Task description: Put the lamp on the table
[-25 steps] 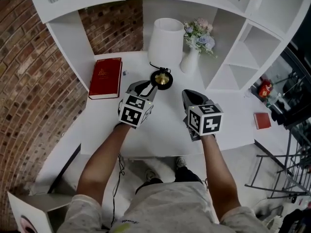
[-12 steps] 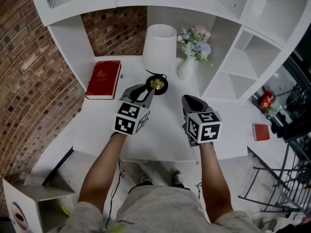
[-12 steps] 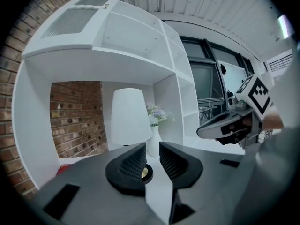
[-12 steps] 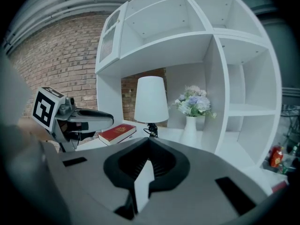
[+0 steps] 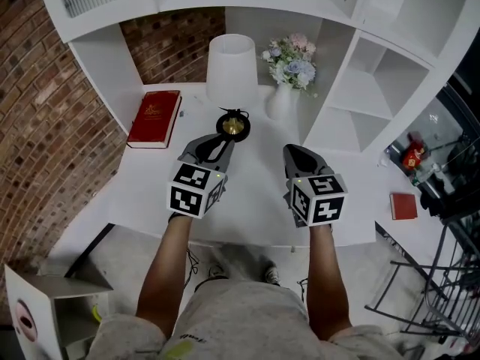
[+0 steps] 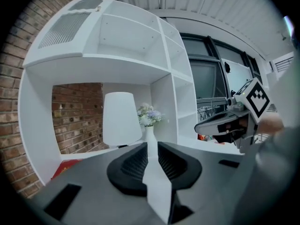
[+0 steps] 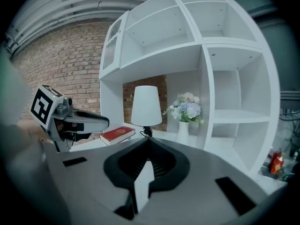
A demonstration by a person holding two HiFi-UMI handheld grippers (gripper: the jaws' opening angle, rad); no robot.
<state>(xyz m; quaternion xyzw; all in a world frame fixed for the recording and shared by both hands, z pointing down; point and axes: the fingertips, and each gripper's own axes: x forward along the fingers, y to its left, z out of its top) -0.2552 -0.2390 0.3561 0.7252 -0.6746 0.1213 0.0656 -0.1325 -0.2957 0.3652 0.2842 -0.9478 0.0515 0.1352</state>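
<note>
The lamp (image 5: 231,70), with a white shade and a black and gold base (image 5: 233,124), stands upright on the white table (image 5: 255,201) in front of the shelf unit. It shows ahead in the left gripper view (image 6: 121,118) and the right gripper view (image 7: 146,105). My left gripper (image 5: 216,145) hovers a little short of the base without touching it. Its jaws have just been closing, and a narrow gap remains with nothing in it (image 6: 151,146). My right gripper (image 5: 298,156) hangs to the right, its tips together and empty (image 7: 148,140).
A red book (image 5: 154,117) lies left of the lamp. A white vase of flowers (image 5: 283,88) stands just right of it. White shelf compartments (image 5: 375,88) rise behind and to the right, with a brick wall (image 5: 45,126) on the left. A metal rack (image 5: 442,276) stands at lower right.
Both grippers have drawn back from the lamp toward me and risen a little. The left gripper's jaws have narrowed. The lamp has stayed put on the table.
</note>
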